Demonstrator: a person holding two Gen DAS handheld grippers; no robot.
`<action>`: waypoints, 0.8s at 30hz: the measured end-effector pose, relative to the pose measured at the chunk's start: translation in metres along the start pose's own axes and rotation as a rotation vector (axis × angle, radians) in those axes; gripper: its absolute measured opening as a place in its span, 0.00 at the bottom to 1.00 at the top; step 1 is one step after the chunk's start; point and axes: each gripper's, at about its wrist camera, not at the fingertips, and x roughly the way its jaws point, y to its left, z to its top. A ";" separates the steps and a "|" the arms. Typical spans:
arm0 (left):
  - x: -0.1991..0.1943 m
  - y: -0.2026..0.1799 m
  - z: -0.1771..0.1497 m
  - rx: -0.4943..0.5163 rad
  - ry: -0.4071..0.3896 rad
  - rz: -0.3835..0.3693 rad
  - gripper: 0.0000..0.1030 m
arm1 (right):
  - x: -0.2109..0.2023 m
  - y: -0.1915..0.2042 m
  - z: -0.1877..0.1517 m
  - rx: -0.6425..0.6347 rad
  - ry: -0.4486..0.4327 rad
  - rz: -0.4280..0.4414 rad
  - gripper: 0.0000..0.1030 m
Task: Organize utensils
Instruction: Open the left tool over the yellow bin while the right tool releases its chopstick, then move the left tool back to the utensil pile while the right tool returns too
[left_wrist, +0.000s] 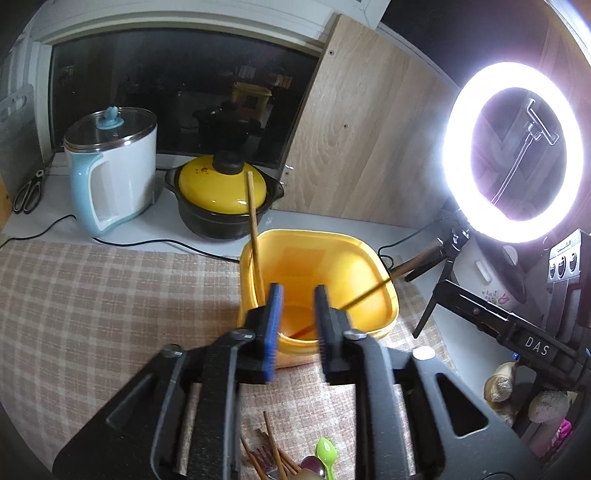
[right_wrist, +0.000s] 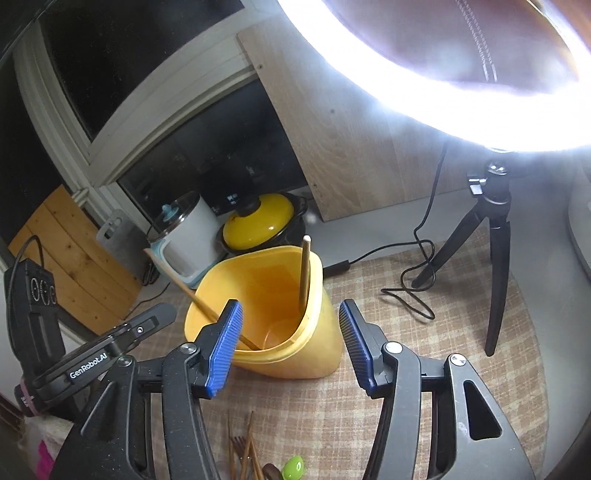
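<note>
Yellow plastic holder (left_wrist: 325, 295), tall, squarish rim, is set upright on checked tablecloth (left_wrist: 110, 295); seen just ahead of both grippers; two wooden chopsticks are stood in it, tips at the bottom, tops apart; chopstick A (left_wrist: 255, 229) is leant on the rim's left side in L wrist view; chopstick B (left_wrist: 373, 291) is leant over the right rim, top pointing to the tripod (left_wrist: 436, 295).

L gripper (left_wrist: 297, 325): jaws are held a narrow gap apart, nothing between the pads; holder's mouth is seen through the gap; no contact w/ the chopsticks can be made out.

R gripper (right_wrist: 290, 343): jaws are spread wider, approx. to either side of the holder (right_wrist: 280, 314) as viewed; pads are not pressed on it; nothing is gripped; in this view one chopstick (right_wrist: 304, 273) is stood near upright at the right rim, the other (right_wrist: 199, 302) is slanted out over the left rim.

Loose utensils, near edge of cloth below the grippers: bundle of brown chopsticks (left_wrist: 273, 454); green plastic spoon (left_wrist: 325, 454); a fork and a dark spoon are partly hidden.

Background, on white counter: white-and-blue electric kettle (left_wrist: 114, 170) w/ glass lid; black clay pot w/ yellow lid (left_wrist: 221, 195) just right of it; scissors (left_wrist: 27, 192) at far left; lit ring light (left_wrist: 513, 151) on the tripod at right; wood-grain panel (left_wrist: 369, 129) behind.
</note>
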 end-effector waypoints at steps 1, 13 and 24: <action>-0.003 0.001 -0.001 0.000 -0.008 0.003 0.25 | -0.002 0.000 -0.001 -0.009 -0.003 -0.006 0.52; -0.033 0.009 -0.028 0.002 -0.008 0.053 0.25 | -0.025 -0.005 -0.021 -0.116 -0.044 -0.027 0.70; -0.055 0.021 -0.077 -0.035 0.056 0.058 0.25 | -0.020 -0.026 -0.064 -0.213 0.102 -0.004 0.71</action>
